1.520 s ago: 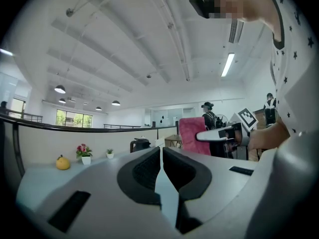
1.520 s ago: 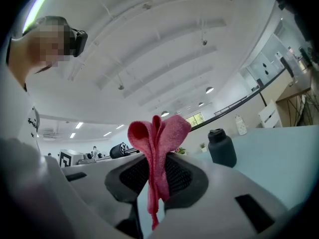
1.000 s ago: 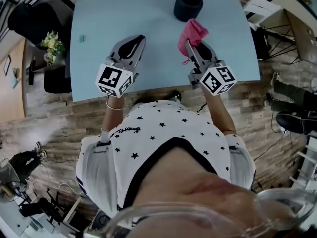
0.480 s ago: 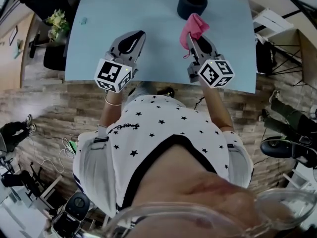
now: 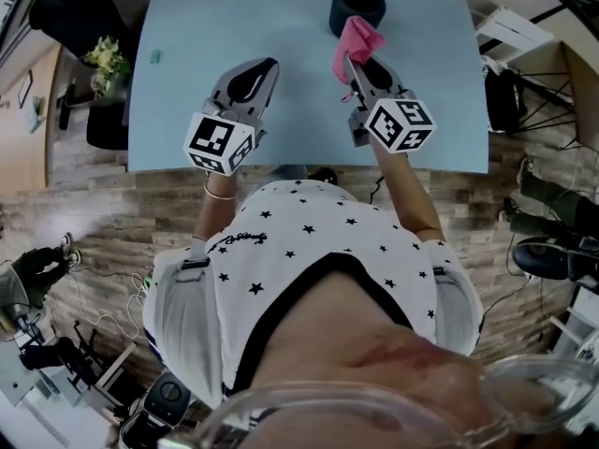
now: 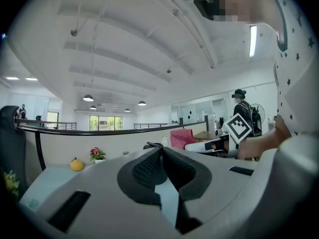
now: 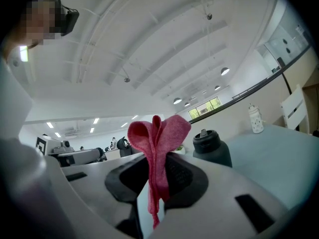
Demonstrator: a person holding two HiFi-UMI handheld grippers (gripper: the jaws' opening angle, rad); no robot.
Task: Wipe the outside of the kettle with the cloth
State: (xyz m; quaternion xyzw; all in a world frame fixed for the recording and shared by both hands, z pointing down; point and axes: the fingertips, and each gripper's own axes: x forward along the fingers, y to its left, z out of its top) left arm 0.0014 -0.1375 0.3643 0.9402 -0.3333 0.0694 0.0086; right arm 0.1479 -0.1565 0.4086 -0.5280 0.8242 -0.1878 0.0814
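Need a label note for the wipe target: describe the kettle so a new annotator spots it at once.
On the light blue table, look to the far edge, just beyond the pink cloth held in the right gripper. The kettle is the squat dark vessel with a lidded neck, the only dark thing standing on it.

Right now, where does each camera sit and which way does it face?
Head view: on the person's head, facing steeply down at the table, kettle, left gripper and right gripper; the starred shirt shows.
Left gripper view: rides the left gripper, looks along its shut, empty jaws across the table; shirt at right.
Right gripper view: rides the right gripper, looks along jaws clamped on the cloth, toward the kettle.
Shared: all three show the cloth.
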